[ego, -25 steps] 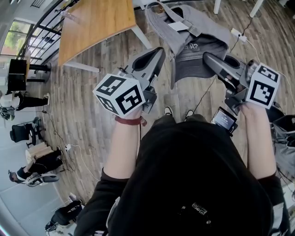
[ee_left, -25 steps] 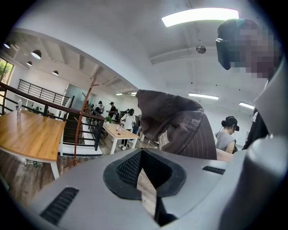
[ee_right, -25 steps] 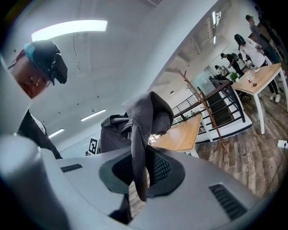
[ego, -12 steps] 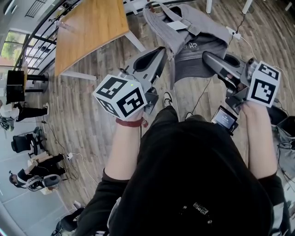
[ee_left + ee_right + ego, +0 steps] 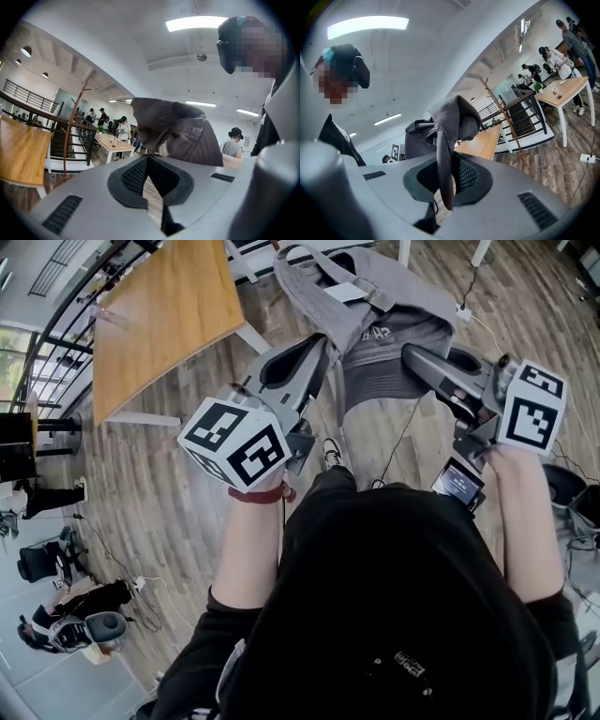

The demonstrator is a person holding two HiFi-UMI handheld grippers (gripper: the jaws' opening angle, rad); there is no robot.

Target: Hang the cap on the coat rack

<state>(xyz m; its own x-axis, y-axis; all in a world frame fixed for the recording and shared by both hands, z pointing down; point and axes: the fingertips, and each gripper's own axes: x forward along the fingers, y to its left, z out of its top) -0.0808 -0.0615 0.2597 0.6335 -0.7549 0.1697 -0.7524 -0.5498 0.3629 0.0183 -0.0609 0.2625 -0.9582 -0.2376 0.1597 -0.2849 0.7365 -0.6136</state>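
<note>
Cap (image 5: 384,329), grey cloth, hangs in mid-air between my two grippers in the head view, above the wood floor (image 5: 169,474) and the operator's shoe (image 5: 330,451). The left gripper (image 5: 323,348) meets the cap's left edge and the right gripper (image 5: 412,354) its right side. A wooden bench (image 5: 159,315) stands off to the left, well apart from the cap

Left gripper view: my jaws are closed at the tips, which meet right at the lower edge of the cap, and I read that as a pinch on the cloth. The crown bulges just beyond the jaws. The coat rack (image 5: 67,140), a thin reddish-brown pole with branching pegs, stands well apart at the left, beside a black railing (image 5: 28,108). A person (image 5: 123,129) stands far back in the room

Right gripper view: my jaws are clamped on a narrow fold of the cap that runs down between the pads, with the rest of the cloth bunched above the tips. The coat rack shows at the right, near the wooden bench and the railing, well apart from the cap and not touching it
</note>
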